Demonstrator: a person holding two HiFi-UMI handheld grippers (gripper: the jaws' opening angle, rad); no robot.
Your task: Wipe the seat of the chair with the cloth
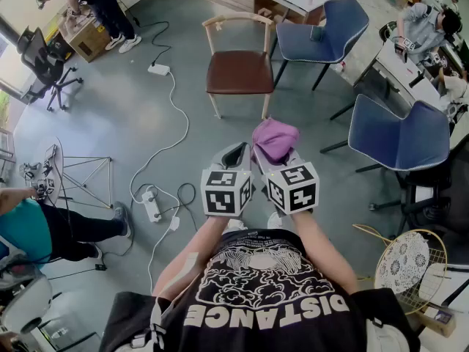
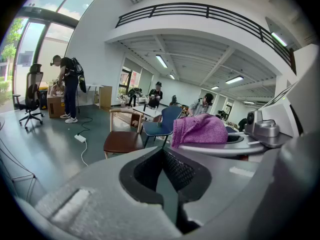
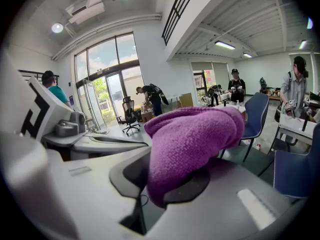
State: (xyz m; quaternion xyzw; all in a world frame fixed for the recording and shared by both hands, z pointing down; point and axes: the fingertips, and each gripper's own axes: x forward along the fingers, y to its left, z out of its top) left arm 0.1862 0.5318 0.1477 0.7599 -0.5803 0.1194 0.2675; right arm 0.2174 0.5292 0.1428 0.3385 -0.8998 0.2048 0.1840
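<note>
- Purple cloth (image 1: 275,138) sits bunched up, pinched tight by the right tool (image 1: 277,155).
- The left tool (image 1: 236,155) is closed with nothing in it.
- The chair (image 1: 239,50) stands straight ahead and a bit left, well apart from both tools, its brown seat (image 1: 239,72) bare.
- Both tools are held side by side close to the person's body, pointing at the chair.
- The cloth likely must go forward and down.

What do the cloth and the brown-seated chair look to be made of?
The cloth is soft purple fabric, knitted or terry-like, matte; a nubby looped texture shows up close. The chair frame looks like pale wood, from its light tan curved back and legs. Its seat is smooth dark brown with slight sheen, perhaps leather or vinyl, not certain.
</note>
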